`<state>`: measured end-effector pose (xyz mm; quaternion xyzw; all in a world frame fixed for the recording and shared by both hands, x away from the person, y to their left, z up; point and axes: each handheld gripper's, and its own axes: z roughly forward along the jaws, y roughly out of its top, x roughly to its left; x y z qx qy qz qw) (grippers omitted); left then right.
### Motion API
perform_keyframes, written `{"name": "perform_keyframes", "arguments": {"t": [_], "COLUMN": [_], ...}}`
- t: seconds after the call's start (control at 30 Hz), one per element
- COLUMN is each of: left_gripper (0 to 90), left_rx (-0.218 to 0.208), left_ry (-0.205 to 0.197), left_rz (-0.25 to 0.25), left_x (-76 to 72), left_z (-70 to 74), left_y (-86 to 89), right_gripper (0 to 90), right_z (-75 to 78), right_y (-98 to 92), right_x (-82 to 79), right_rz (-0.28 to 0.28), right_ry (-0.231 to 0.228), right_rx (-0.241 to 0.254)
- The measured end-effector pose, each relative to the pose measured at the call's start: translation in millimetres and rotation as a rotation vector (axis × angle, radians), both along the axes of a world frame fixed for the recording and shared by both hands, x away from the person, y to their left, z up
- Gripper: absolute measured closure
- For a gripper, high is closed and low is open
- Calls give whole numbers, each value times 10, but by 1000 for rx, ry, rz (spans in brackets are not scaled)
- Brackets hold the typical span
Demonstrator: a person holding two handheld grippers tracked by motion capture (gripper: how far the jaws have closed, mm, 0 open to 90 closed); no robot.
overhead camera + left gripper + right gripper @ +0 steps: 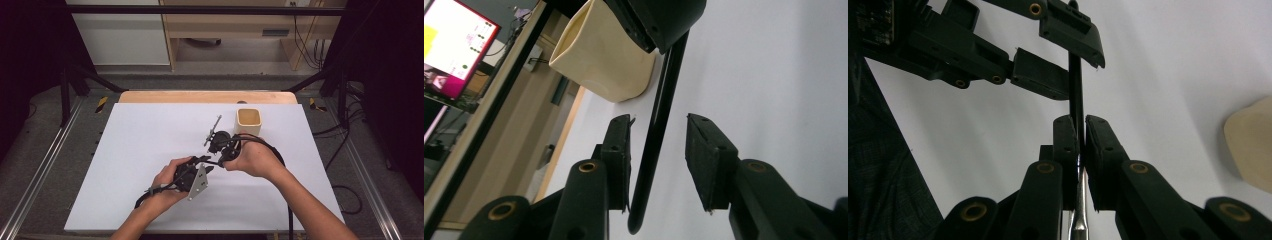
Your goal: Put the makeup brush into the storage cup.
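Observation:
A thin black-handled tool (1075, 85) with a silvery metal shaft (1079, 220) is pinched between the pads of my right gripper (1081, 122), which is shut on it. My left gripper (659, 122) straddles the same black handle (651, 165): the handle lies close against one pad (620, 150), with a clear gap to the other pad (704, 160), so the jaws stand open. In the high view both grippers meet mid-table, the left gripper (207, 162) just below and left of the right gripper (222, 157). A cream square cup (248, 121) stands upright just beyond them.
A white sheet (150, 150) covers the table, with a wooden edge (200, 96) at the far side. Black cables (280, 160) trail from the grippers toward the near edge. A lit monitor (454, 45) stands off the table.

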<state>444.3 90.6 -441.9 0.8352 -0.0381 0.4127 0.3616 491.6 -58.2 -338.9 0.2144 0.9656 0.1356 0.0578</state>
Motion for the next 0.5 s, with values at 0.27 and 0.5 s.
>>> {"name": "perform_keyframes", "arguments": {"t": [0.27,0.5], "left_gripper": [727,826], "left_rx": [15,32], "left_ry": [-8,-20], "left_rz": [-18,-28], "left_x": [-10,-22], "left_z": [-22,-17], "left_y": [-35,-14], "right_gripper": [841,841], "right_z": [7,-1], "right_y": [-7,3], "right_x": [6,-5], "right_rz": [10,2], "right_ry": [13,25], "right_rx": [2,4]}}
